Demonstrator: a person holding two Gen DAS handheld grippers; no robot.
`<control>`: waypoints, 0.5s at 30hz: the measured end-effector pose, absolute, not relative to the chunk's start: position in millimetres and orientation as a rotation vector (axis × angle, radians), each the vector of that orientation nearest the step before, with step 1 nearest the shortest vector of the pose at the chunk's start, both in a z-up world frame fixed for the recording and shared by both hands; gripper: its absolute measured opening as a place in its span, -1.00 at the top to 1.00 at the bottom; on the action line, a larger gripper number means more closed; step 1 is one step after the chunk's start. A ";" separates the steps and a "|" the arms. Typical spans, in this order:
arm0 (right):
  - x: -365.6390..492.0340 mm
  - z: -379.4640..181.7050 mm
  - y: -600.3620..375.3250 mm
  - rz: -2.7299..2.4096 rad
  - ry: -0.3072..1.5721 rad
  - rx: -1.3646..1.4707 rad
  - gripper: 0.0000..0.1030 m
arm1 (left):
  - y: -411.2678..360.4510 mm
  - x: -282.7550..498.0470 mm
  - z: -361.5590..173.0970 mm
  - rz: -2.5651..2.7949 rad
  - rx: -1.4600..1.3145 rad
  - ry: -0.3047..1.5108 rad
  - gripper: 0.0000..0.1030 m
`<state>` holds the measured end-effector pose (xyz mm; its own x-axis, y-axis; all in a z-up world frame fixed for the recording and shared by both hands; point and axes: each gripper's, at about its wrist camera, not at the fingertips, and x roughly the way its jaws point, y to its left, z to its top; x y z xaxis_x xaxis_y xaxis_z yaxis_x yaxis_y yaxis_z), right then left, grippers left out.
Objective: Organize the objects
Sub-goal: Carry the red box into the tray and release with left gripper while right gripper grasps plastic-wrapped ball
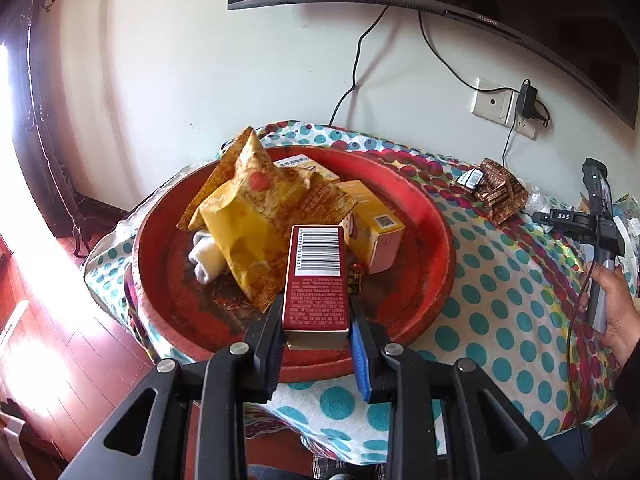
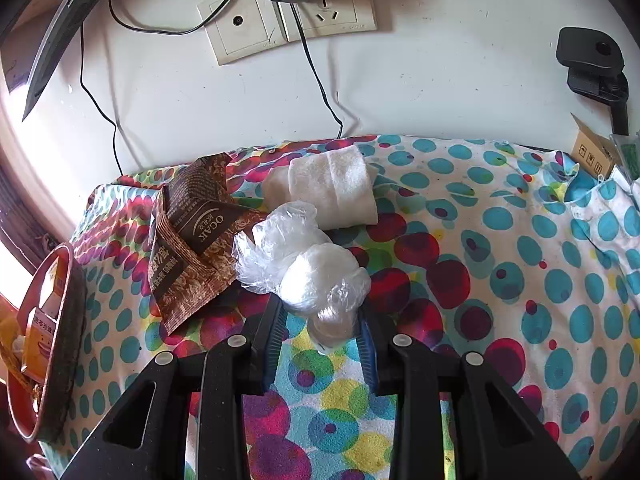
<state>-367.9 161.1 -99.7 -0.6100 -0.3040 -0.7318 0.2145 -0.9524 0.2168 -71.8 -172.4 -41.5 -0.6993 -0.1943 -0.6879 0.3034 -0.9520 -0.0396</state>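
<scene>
On the left side, the round red tray (image 1: 420, 216) stands on the dotted cloth (image 1: 500, 300) and already keeps the yellow snack bags (image 1: 256, 216), yellow boxes (image 1: 372, 224) and a white roll (image 1: 206, 258). It seems that the tray is the place where all things must be collected. The left gripper (image 1: 316, 320) holds a red box (image 1: 316, 280) over the near part of the tray, barcode side up. Its fingers (image 1: 269, 332) pinch the two long sides of the box near its back end, so I judge the box is ready to be put down among the others.

More to the right, on the cloth outside the tray, lie brown sachets (image 2: 196, 248), a folded white towel (image 2: 332, 190) and a clear plastic bag (image 2: 304, 264). The right gripper (image 2: 324, 320) is at this bag. Its fingers (image 2: 276, 324) are half spread, with the near lump of the bag between them. They seem to touch the plastic on both sides, but I cannot tell if they already squeeze it.
</scene>
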 end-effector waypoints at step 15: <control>-368.3 -99.5 161.0 -2.580 -0.153 1.209 0.41 | -188.2 -113.7 -69.7 -2.562 1.106 0.227 0.44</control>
